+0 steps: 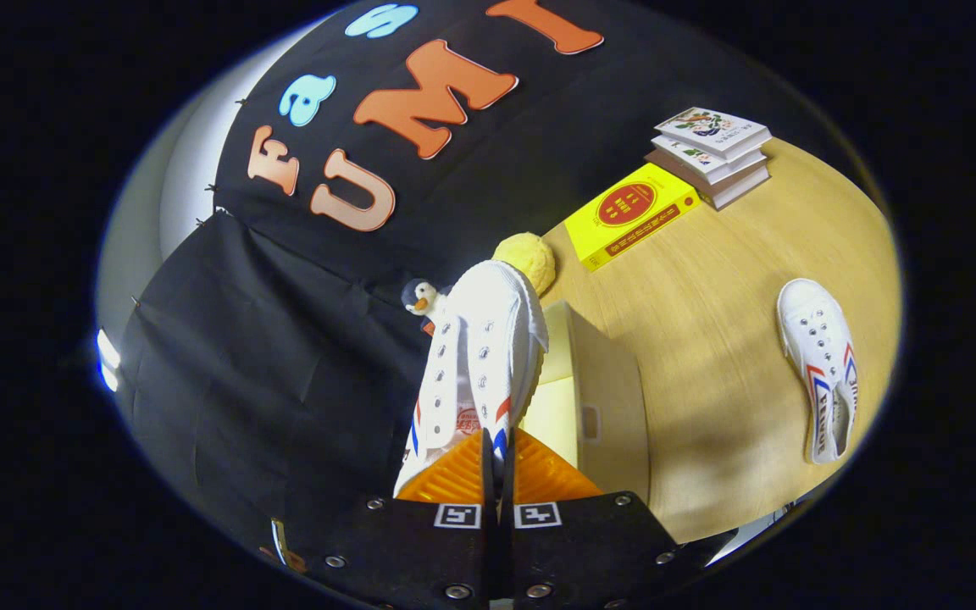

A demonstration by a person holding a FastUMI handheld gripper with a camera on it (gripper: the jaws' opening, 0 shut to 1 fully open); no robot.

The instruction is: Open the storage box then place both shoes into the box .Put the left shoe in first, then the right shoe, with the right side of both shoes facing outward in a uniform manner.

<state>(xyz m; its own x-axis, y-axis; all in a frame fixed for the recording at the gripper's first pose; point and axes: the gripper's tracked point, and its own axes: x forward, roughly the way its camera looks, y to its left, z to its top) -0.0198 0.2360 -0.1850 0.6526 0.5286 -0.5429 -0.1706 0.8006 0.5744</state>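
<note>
My gripper [495,449] is shut on the heel edge of a white canvas shoe [475,356] with red and blue stripes. The shoe hangs in the air, its toe pointing away from the fingers. Just beyond and beside it stands the pale yellow storage box [598,398] on the wooden table, its inside partly hidden by the shoe. A second matching white shoe [823,368] lies on the table [708,339] well off to the right of the box, on its own.
A yellow book [632,216] lies flat behind the box, and a stack of books [712,152] sits further back. A yellow plush ball [526,258] and a small penguin toy [422,301] rest by the black cloth wall.
</note>
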